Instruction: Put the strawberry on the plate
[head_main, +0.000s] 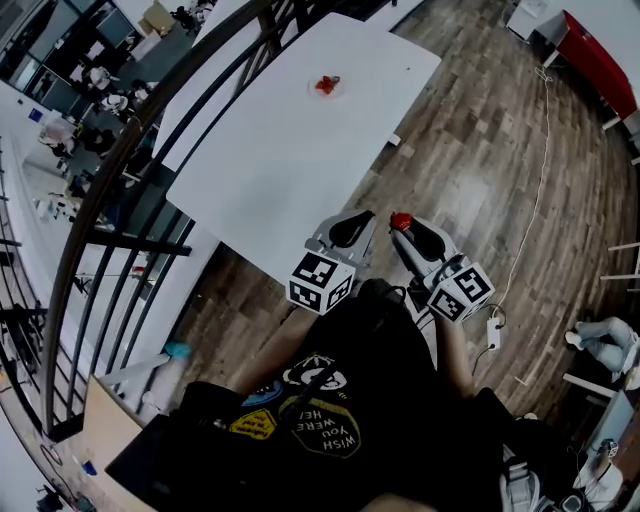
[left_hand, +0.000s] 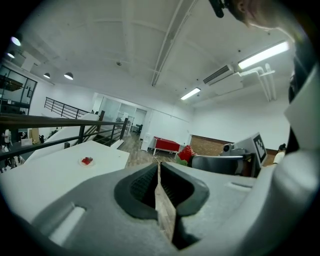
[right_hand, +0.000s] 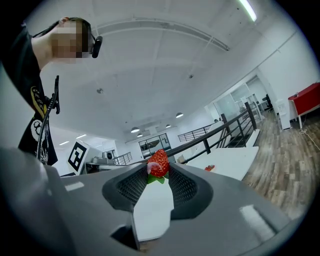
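A red strawberry (right_hand: 158, 163) with green leaves sits pinched at the tips of my right gripper (right_hand: 159, 169), which is shut on it; it also shows as the strawberry (head_main: 401, 220) in the head view, above the wooden floor just off the table's near corner. My left gripper (head_main: 362, 216) hovers beside it over the table's near edge, jaws together with nothing between them. Far across the white table (head_main: 270, 160) lies a small white plate (head_main: 327, 93) with red fruit on it, seen again as the plate (left_hand: 86, 161) in the left gripper view and as the plate (right_hand: 210, 168) in the right gripper view.
A black metal railing (head_main: 150, 130) runs along the table's left side. A red cabinet (head_main: 600, 60) stands at the far right. A white cable (head_main: 545, 150) trails over the wooden floor to a power strip (head_main: 492, 333).
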